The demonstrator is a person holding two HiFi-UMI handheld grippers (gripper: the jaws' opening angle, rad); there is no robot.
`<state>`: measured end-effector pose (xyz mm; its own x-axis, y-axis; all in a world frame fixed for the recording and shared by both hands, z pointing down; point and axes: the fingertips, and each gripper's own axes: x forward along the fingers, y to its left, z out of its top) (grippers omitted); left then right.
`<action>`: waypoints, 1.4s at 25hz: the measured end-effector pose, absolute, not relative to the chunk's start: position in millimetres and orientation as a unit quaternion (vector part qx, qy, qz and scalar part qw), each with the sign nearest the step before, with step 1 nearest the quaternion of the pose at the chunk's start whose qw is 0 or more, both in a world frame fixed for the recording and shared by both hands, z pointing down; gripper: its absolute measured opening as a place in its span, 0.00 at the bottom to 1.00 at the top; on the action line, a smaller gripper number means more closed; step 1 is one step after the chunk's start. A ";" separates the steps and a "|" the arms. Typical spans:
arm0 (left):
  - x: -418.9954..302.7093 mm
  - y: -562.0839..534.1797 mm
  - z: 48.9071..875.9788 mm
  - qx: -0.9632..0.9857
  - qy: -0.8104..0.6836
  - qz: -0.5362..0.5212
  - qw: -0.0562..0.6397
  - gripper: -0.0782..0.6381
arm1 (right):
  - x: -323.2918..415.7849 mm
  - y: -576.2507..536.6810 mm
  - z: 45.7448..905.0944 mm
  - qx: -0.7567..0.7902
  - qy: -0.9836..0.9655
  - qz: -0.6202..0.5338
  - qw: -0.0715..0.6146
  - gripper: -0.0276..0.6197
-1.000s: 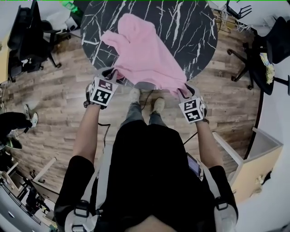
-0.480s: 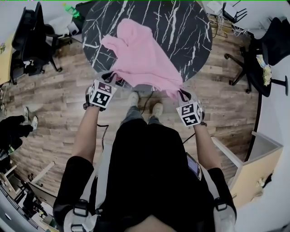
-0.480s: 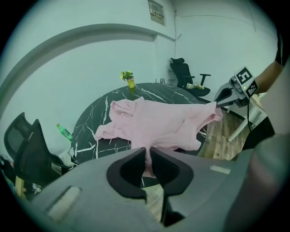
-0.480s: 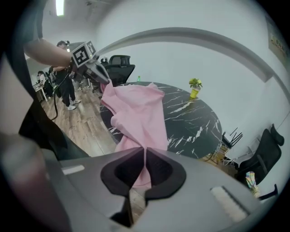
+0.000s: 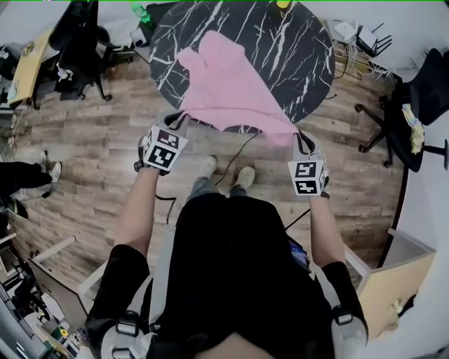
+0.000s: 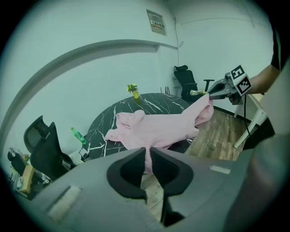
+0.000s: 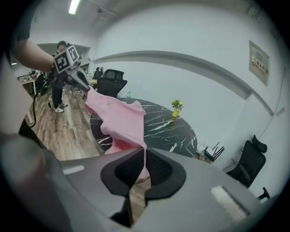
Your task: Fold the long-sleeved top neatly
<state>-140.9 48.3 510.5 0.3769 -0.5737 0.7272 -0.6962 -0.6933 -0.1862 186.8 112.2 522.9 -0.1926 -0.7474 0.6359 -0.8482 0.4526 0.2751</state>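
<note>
We are lifting 1 top (image 5: 231,91) by its near edge, its far half lying on 1 table (image 5: 295,49). Our left gripper (image 5: 179,120) and right gripper (image 5: 298,137), 2 in all, are each clamping its edge.

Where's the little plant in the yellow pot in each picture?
Head view: the plant is at the very top edge, right of the middle, partly cut off.
Left gripper view: the plant is above the centre, slightly left, near the table's far rim.
Right gripper view: the plant is a little right of the centre, on the table.
Shared landmark: the round black marble table, with the pink top partly on it.
</note>
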 end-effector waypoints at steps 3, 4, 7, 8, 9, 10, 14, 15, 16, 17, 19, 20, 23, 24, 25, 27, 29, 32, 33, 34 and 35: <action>-147.9 61.4 494.2 0.831 -0.388 0.393 0.066 0.15 | 183.6 118.1 504.1 0.533 -0.764 0.051 0.361 0.07; -151.3 64.7 488.8 0.833 -0.389 0.390 0.063 0.15 | 180.6 119.7 496.3 0.538 -0.762 0.045 0.358 0.07; -161.1 69.0 471.6 0.839 -0.390 0.376 0.046 0.15 | 170.2 125.1 471.9 0.555 -0.755 0.024 0.347 0.07; -164.3 70.9 465.5 0.843 -0.390 0.369 0.041 0.15 | 165.8 127.5 462.6 0.561 -0.753 0.016 0.343 0.07; -167.9 73.8 459.7 0.846 -0.389 0.363 0.037 0.15 | 161.5 131.0 454.0 0.568 -0.750 0.010 0.339 0.07; -172.0 77.8 454.3 0.849 -0.387 0.357 0.035 0.15 | 157.6 135.6 446.4 0.577 -0.746 0.009 0.334 0.07; -193.0 100.3 433.1 0.862 -0.374 0.343 0.019 0.15 | 139.6 161.3 420.5 0.612 -0.727 0.008 0.311 0.07; -198.3 106.4 429.3 0.864 -0.370 0.341 0.016 0.15 | 134.4 168.5 414.5 0.617 -0.724 0.003 0.308 0.07; -202.9 112.4 425.6 0.866 -0.366 0.339 0.013 0.15 | 129.6 175.4 408.7 0.623 -0.720 -0.003 0.307 0.07; -206.9 118.1 421.9 0.869 -0.361 0.338 0.012 0.15 | 125.3 181.7 403.3 0.628 -0.716 -0.008 0.305 0.07; -213.8 128.6 416.2 0.874 -0.352 0.336 0.010 0.15 | 118.0 193.3 394.3 0.639 -0.708 -0.013 0.300 0.07; -216.7 134.0 414.4 0.876 -0.347 0.334 0.010 0.15 | 115.1 199.5 391.2 0.645 -0.704 -0.012 0.297 0.07; -223.7 152.3 413.5 0.882 -0.335 0.330 0.015 0.15 | 108.5 222.1 387.8 0.661 -0.693 -0.003 0.287 0.07; -225.7 158.7 415.0 0.884 -0.332 0.330 0.017 0.15 | 106.5 230.4 388.9 0.665 -0.691 0.002 0.284 0.07; -227.5 165.4 417.3 0.884 -0.328 0.331 0.019 0.15 | 104.3 239.0 390.8 0.668 -0.688 0.008 0.282 0.07; -230.1 180.4 422.9 0.885 -0.323 0.336 0.023 0.15 | 100.1 255.8 395.2 0.670 -0.687 0.015 0.282 0.07; -231.1 194.4 427.3 0.884 -0.321 0.338 0.026 0.15 | 98.3 269.2 398.4 0.668 -0.687 0.015 0.285 0.07; -229.8 212.2 428.7 0.883 -0.325 0.339 0.027 0.15 | 102.2 284.4 400.2 0.666 -0.689 0.011 0.286 0.07; -229.0 218.4 427.5 0.882 -0.328 0.338 0.026 0.15 | 104.3 289.2 399.8 0.664 -0.691 0.009 0.285 0.07; -228.2 224.7 425.2 0.881 -0.331 0.337 0.026 0.15 | 106.4 293.9 398.7 0.662 -0.694 0.007 0.284 0.07; -227.4 231.2 421.9 0.880 -0.336 0.336 0.024 0.15 | 108.4 298.5 396.7 0.660 -0.697 0.004 0.282 0.07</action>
